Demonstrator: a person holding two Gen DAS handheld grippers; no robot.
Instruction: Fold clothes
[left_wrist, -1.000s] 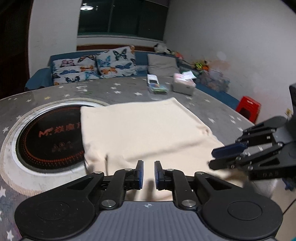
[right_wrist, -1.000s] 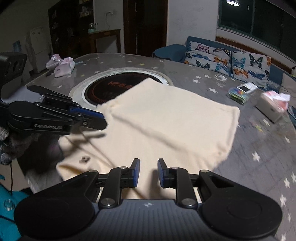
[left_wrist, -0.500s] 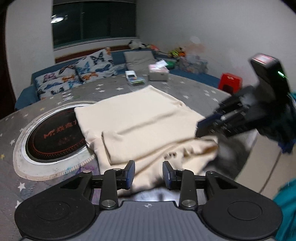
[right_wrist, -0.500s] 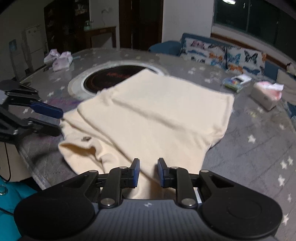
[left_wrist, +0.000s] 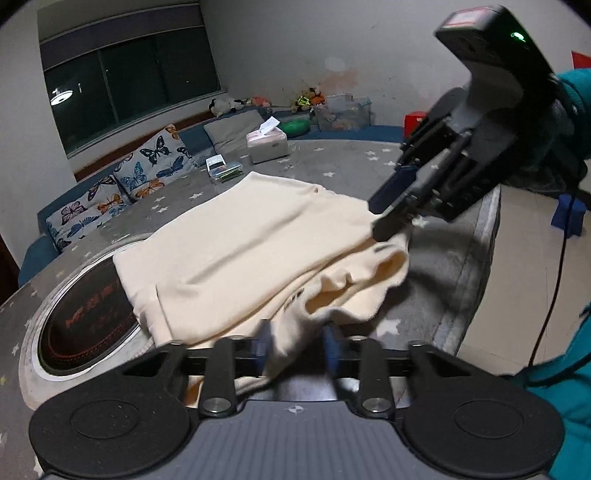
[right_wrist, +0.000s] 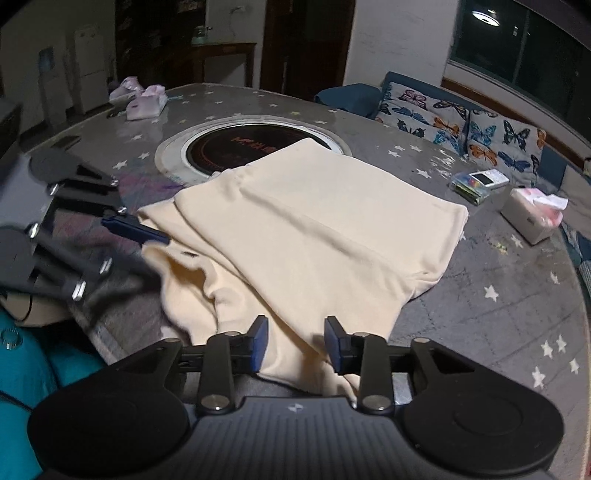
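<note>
Your room is dim, with a dark window, a sofa lined with butterfly cushions (left_wrist: 155, 162) and a round grey desk (left_wrist: 443, 266) dotted with stars.

From your left wrist view, the cream garment (left_wrist: 251, 236) lies folded across the middle of the desk, its far left corner overlapping the round black cooktop (left_wrist: 92, 325) set into the desk. The garment's near edge is rumpled and reaches the desk's near rim. Your left tool (left_wrist: 295, 347) has its jaws apart but closing, with a fold of that near edge between them; the blur keeps you from telling whether the pads press the cloth yet. Your right tool (left_wrist: 391, 214) comes in from the right, its tips at the garment's right near corner. A tissue box (left_wrist: 267, 146) and a small flat case (left_wrist: 223, 168) sit near the desk's far edge.

From your right wrist view, the right tool (right_wrist: 295, 345) is spread and opening, the garment's (right_wrist: 314, 221) near edge lying loose between the pads. The left tool (right_wrist: 136, 230) reaches in from the left, touching the garment's left edge. Pink packs (right_wrist: 144, 101) rest at the far left edge of the desk.
</note>
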